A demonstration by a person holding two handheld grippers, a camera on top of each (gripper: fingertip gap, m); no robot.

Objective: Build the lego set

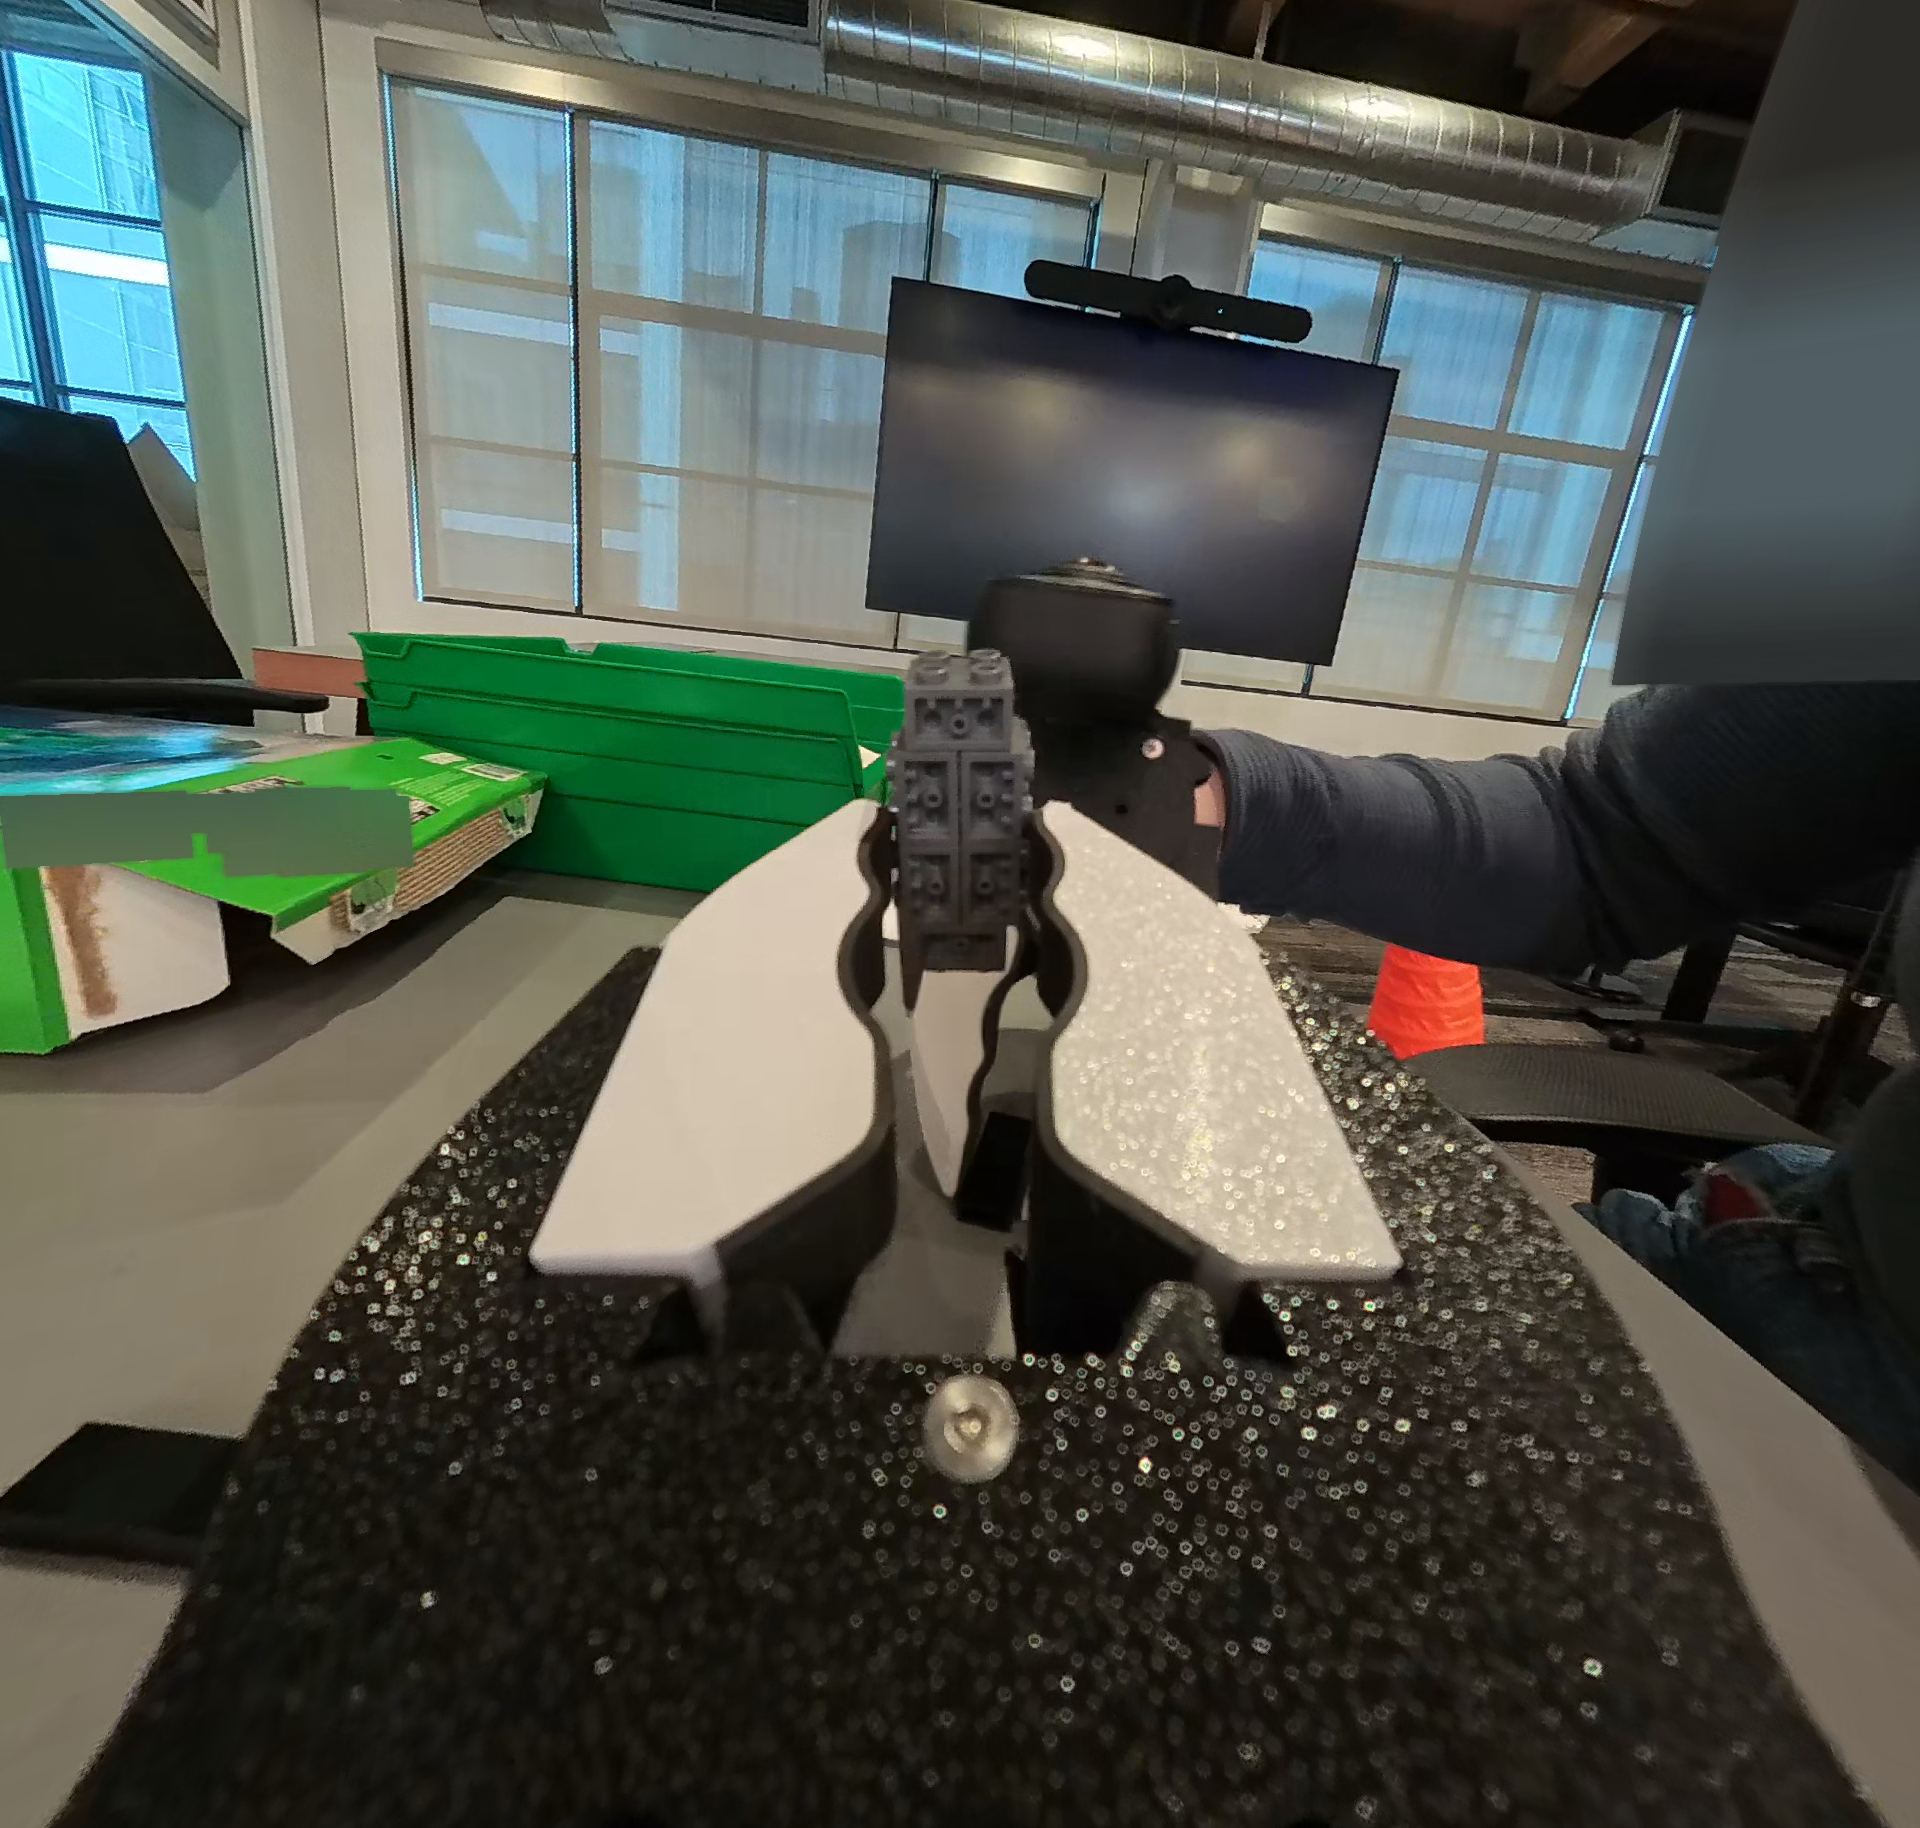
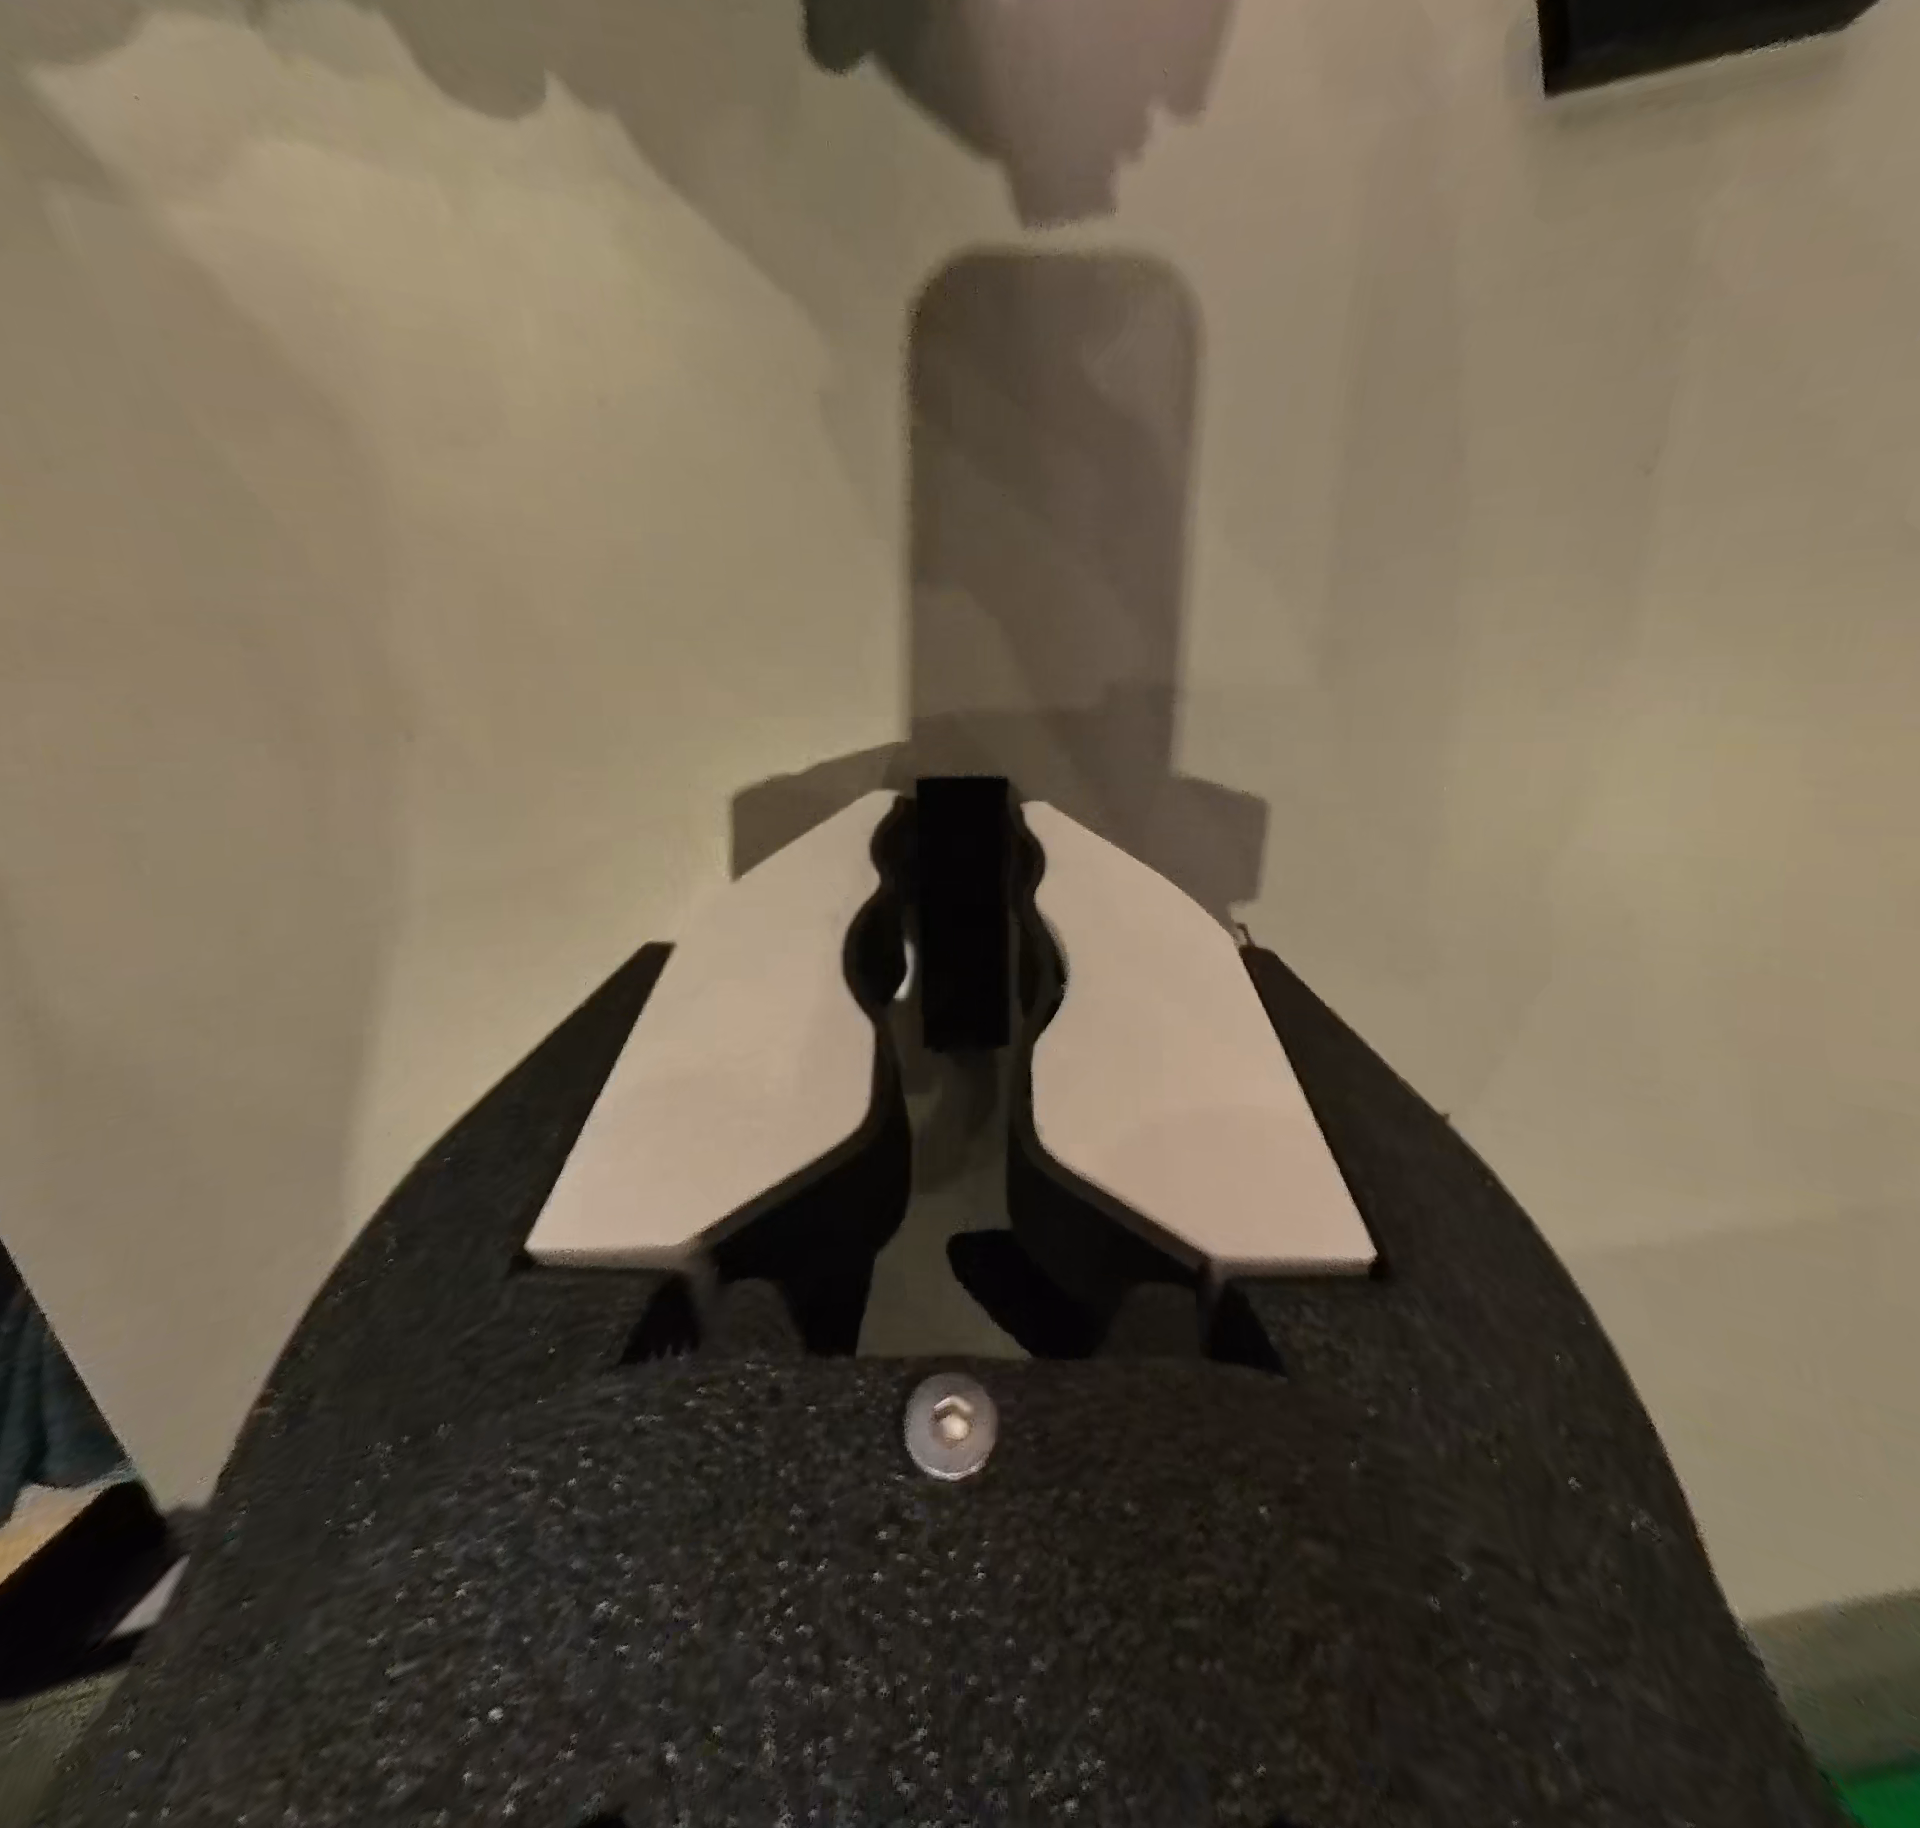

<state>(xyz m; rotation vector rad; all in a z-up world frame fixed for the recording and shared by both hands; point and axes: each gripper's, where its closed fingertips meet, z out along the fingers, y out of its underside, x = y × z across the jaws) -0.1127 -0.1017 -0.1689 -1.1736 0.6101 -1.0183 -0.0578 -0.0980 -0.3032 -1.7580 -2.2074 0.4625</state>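
Two grippers are at work, each pinching its own piece. In the left wrist view the left gripper (image 1: 961, 843) has its white fingers (image 1: 748, 1040) closed on a grey lego assembly (image 1: 961, 802), held upright above the grey table (image 1: 208, 1186). That assembly is a narrow dark-grey column: one small brick with round studs sits on top, and under it come stacked pairs of square blocks whose faces show moulded recesses and tiny holes. A darker stub sticks out of its bottom end, between the finger pads. The fingers touch the column at its lower blocks, while the studded cap stands clear above the fingertips.

Behind the column, the other tool's black body (image 1: 1101, 698) shows, carried by a person's arm in a dark blue sleeve (image 1: 1507, 822). Farther left lie a green cardboard box (image 1: 260, 812) and stacked green bins (image 1: 644, 729); a dark screen (image 1: 1122, 469) stands before the windows, and an orange cone (image 1: 1429, 999) sits on the floor to the right.

In the right wrist view the right gripper (image 2: 964, 843) points down at the pale table top (image 2: 416, 635) — its fingers are pressed onto a slim black piece (image 2: 964, 905), which runs lengthwise between them and ends level with the tips. This view is blurred, so the piece's exact form cannot be told; it may be a thin bar. A black block (image 2: 1714, 7) lies at the upper right edge.
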